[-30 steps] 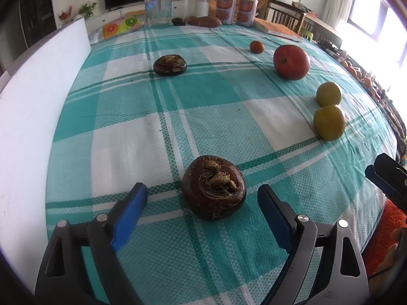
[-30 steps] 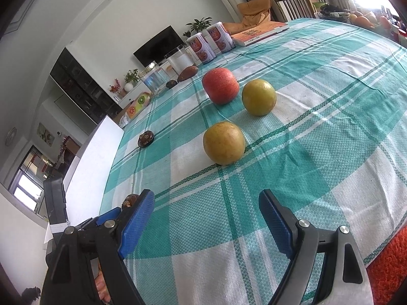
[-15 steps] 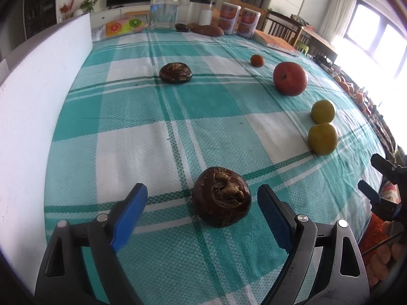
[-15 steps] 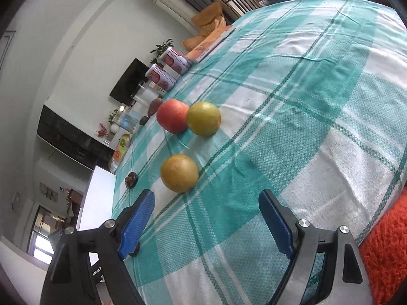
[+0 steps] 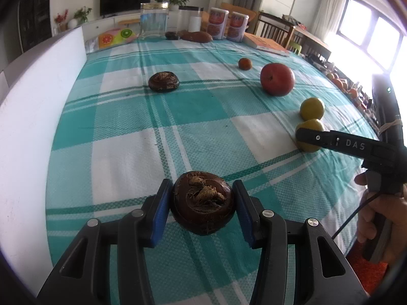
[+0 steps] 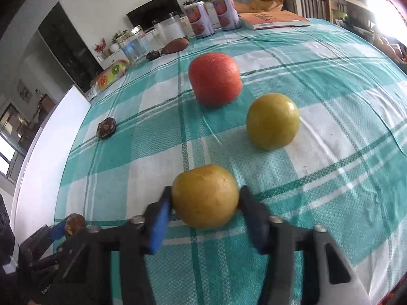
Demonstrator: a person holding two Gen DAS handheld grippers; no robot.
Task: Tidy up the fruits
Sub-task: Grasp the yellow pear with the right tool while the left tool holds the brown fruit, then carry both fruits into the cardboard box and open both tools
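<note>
- Fruits lie spread on the checked tablecloth [image 5: 122,152]; I take the red fruit [image 5: 277,79] as landmark.
- Nearest, the left gripper [image 5: 202,203] has its blue fingers pressed on both sides of a dark brown fruit [image 5: 202,202], well in front of the red fruit.
- The right gripper [image 6: 203,208] is clamped on a yellow fruit [image 6: 204,196], also in front of it.
- A second yellow fruit [image 6: 272,121] sits just before the red fruit, to its right.
- Another dark fruit [image 5: 163,81] lies left of it.
- A small orange fruit [image 5: 245,63] is just behind it.

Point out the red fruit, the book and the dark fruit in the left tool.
Red fruit [image 6: 215,78], right wrist view, middle of its front.
Book [image 6: 273,18], right wrist view, orange cover.
Dark fruit [image 5: 202,202], left wrist view, top face, between the tool's pads.
</note>
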